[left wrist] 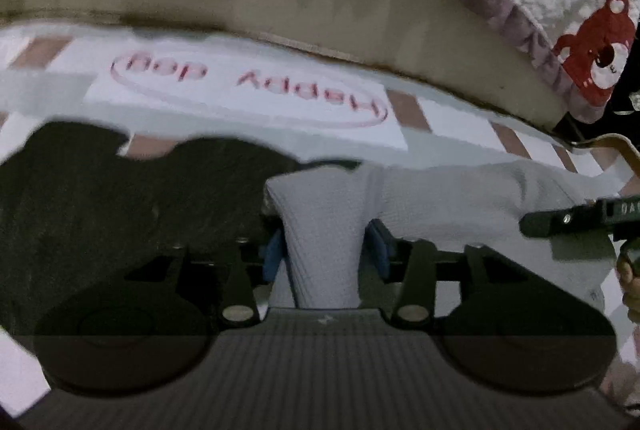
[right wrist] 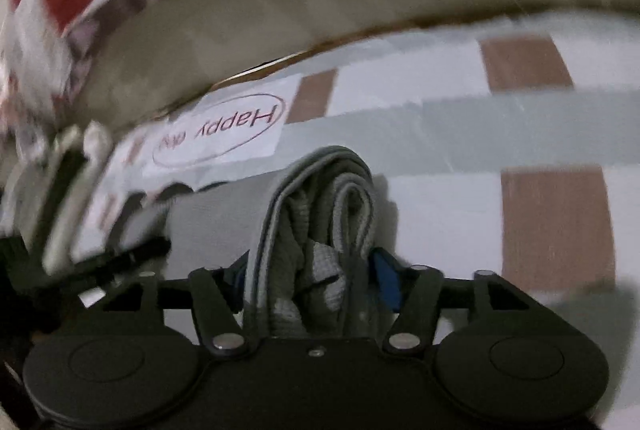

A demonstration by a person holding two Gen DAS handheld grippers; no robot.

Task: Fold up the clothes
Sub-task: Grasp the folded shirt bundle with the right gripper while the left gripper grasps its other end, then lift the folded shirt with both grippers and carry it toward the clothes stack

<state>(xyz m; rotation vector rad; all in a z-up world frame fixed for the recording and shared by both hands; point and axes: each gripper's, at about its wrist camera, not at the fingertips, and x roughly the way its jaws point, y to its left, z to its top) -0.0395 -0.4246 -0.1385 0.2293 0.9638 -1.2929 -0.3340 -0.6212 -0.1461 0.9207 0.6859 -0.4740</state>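
Garment spans between my grippers, long axis left-right over the bedsheet; left gripper and right gripper each clamp a bunched end, probably lifted.

"Happy day" in a red oval on the checked bedsheet; "DA" on the right gripper

Black linkage arms are seen on the left claw, silver pivot screws and blue pads; the right claw is built alike.
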